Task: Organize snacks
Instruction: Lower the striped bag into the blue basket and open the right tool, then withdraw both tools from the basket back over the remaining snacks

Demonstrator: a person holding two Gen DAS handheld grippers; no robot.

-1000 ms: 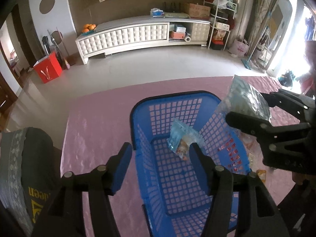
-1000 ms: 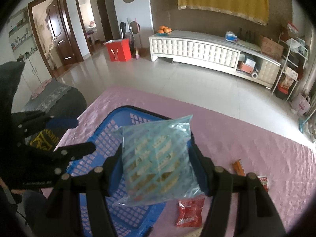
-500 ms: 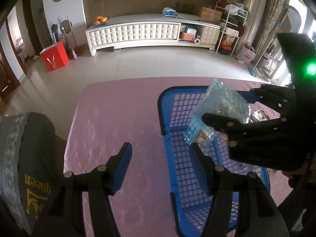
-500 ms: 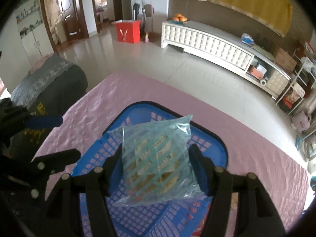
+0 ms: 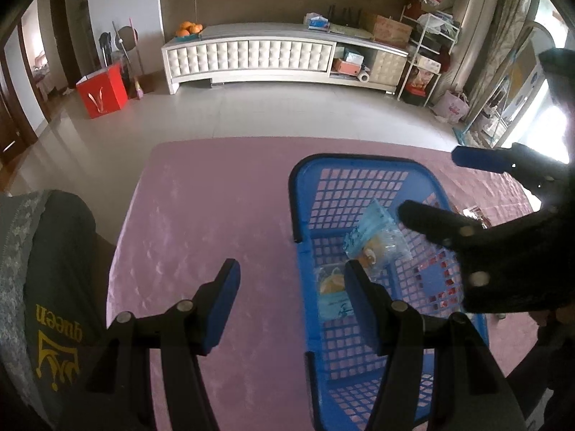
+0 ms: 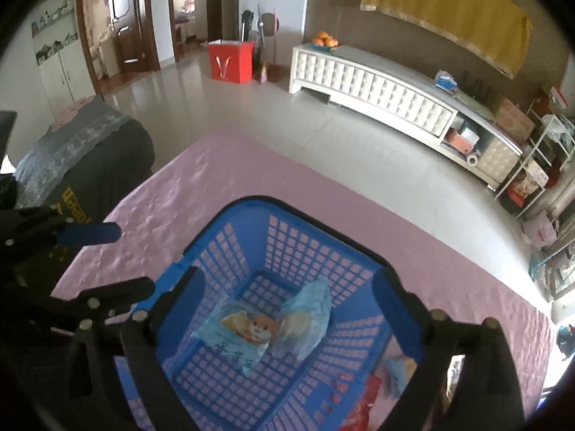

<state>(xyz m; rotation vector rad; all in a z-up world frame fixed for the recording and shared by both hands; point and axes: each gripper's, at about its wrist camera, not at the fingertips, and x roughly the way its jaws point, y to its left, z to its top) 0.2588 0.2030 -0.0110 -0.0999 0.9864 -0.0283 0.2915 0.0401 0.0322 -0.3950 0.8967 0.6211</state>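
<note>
A blue plastic basket (image 6: 287, 204) stands on the pink tablecloth. Two light-blue snack packets lie on its floor: one with a cartoon animal (image 6: 244, 330) and a striped one (image 6: 305, 316) leaning on it. My right gripper (image 6: 289, 296) hangs over the basket with its jaws opening wide and nothing between them. In the left wrist view the same basket (image 5: 359, 160) sits to the right, with the packets (image 5: 377, 237) inside and the right gripper (image 5: 456, 190) above them. My left gripper (image 5: 291, 301) stands open and empty above the basket's left wall.
Red snack packets (image 6: 363, 406) and another light-blue packet (image 6: 399, 373) lie on the cloth right of the basket. A dark chair cover with yellow lettering (image 5: 54, 287) stands at the table's left edge. Bare pink cloth (image 5: 201, 215) stretches left of the basket.
My right gripper carried the striped packet over the basket, opened, and the packet dropped in beside the first one. My left gripper shifted toward the basket's left side.
</note>
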